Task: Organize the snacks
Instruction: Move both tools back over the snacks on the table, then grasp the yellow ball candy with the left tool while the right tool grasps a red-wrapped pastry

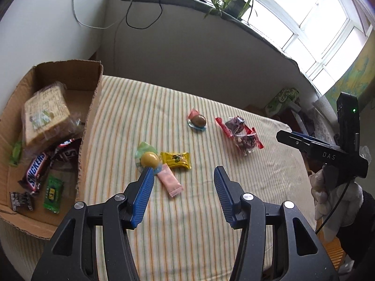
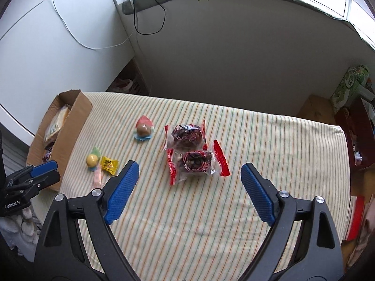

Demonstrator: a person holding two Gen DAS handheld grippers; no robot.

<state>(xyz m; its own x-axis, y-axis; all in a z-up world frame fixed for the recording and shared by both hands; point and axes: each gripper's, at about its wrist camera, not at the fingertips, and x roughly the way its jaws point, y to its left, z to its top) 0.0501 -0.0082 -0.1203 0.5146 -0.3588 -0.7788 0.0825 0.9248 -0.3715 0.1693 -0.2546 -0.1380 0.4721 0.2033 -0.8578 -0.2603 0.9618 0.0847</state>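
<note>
Red-wrapped snacks point(image 2: 194, 157) beyond, between spread jaws

Daylight is pouring through the window point(image 1: 311, 23), overexposing its panes to white. Below the window, the striped cloth point(image 1: 211, 164) is lying evenly lit, shadows faint. Fisheye bending is curving edges; corners are darkening.

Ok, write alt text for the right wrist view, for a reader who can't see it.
An open right gripper, holding nothing, hangs over a striped cloth above two clear red-edged snack packs. Further left lie a brown sweet, a yellow ball sweet, a yellow candy and a pink packet, beside a cardboard box and the left gripper.
</note>
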